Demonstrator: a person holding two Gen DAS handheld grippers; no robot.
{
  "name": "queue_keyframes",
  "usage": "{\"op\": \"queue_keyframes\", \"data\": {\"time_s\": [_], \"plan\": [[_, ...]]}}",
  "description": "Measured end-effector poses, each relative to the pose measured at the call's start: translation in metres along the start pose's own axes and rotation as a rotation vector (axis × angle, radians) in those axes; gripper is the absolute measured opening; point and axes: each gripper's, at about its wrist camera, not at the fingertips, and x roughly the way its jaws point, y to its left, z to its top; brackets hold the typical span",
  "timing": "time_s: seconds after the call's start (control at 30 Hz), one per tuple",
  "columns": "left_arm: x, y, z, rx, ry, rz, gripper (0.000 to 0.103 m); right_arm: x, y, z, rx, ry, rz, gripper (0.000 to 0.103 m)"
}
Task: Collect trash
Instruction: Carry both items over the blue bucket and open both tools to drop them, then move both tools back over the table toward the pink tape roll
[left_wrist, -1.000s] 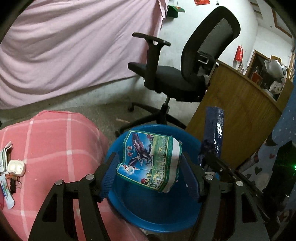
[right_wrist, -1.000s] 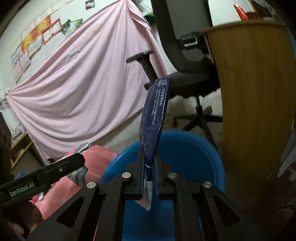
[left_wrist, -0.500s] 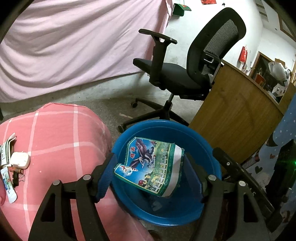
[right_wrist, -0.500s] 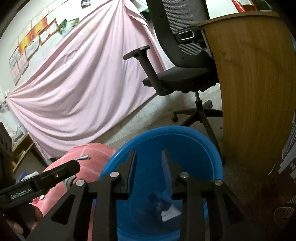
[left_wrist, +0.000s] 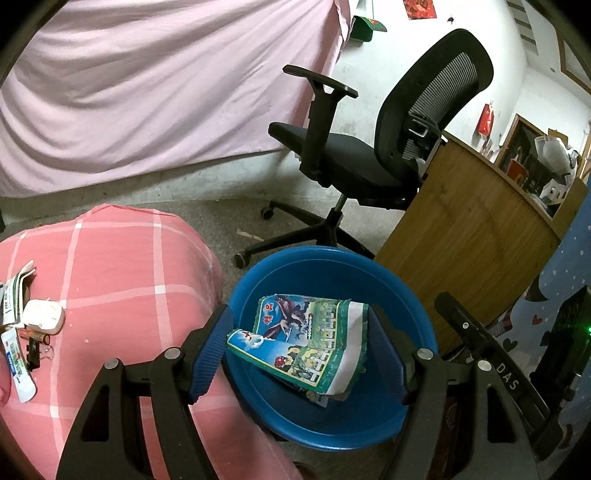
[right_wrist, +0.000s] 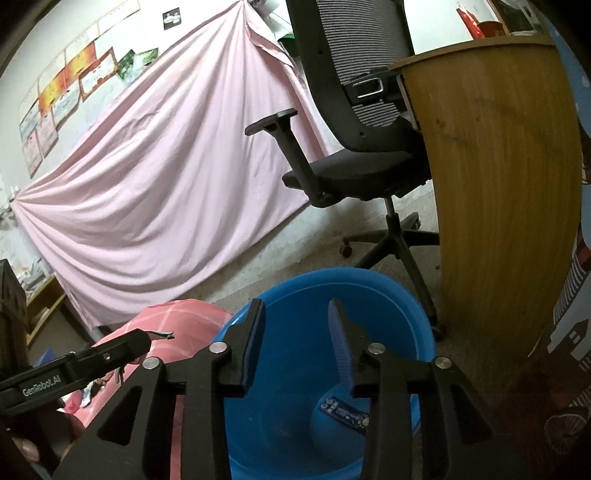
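Blue basin (right_wrist: 413, 295) sits below both grippers. Right gripper (right_wrist: 297, 314) has just been opening, jaws empty, blue wrapper (right_wrist: 343, 410) in the basin beneath. Left gripper (left_wrist: 299, 332) grasps green packet (left_wrist: 306, 339) over it.

Each hand-held gripper (left_wrist: 297, 345) (right_wrist: 297, 341) is a black frame with triangular cut-outs, silver screws at the joints and blue ribbed pads (left_wrist: 208, 350). White lettering reads "GenRobot.AI" and "DAS".

I am holding my left gripper (left_wrist: 299, 341) tilted downward, its blue-padded fingers (left_wrist: 208, 354) spread wide around a packet. My right gripper (right_wrist: 297, 345) is also angled downward, its jaws just having been opening, parted now with nothing between them.
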Motion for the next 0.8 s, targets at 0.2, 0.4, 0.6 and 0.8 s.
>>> {"op": "queue_keyframes", "data": {"time_s": [0.2,0.4,0.6,0.8], "plan": [[-0.003,-0.001,0.001,-0.002,-0.027,-0.009,0.082,-0.001,-0.001,0.001,0.004,-0.013,-0.005,0.044],[-0.005,-0.005,0.0,0.028,-0.04,-0.005,0.082,-0.002,-0.007,0.002,0.017,-0.02,-0.015,0.046],[-0.016,-0.004,-0.004,0.031,-0.098,0.007,0.083,-0.006,-0.01,0.003,0.024,-0.038,-0.021,0.049],[-0.052,0.003,-0.009,0.048,-0.266,0.062,0.1,-0.02,-0.001,0.007,0.014,-0.118,0.005,0.08]]}}
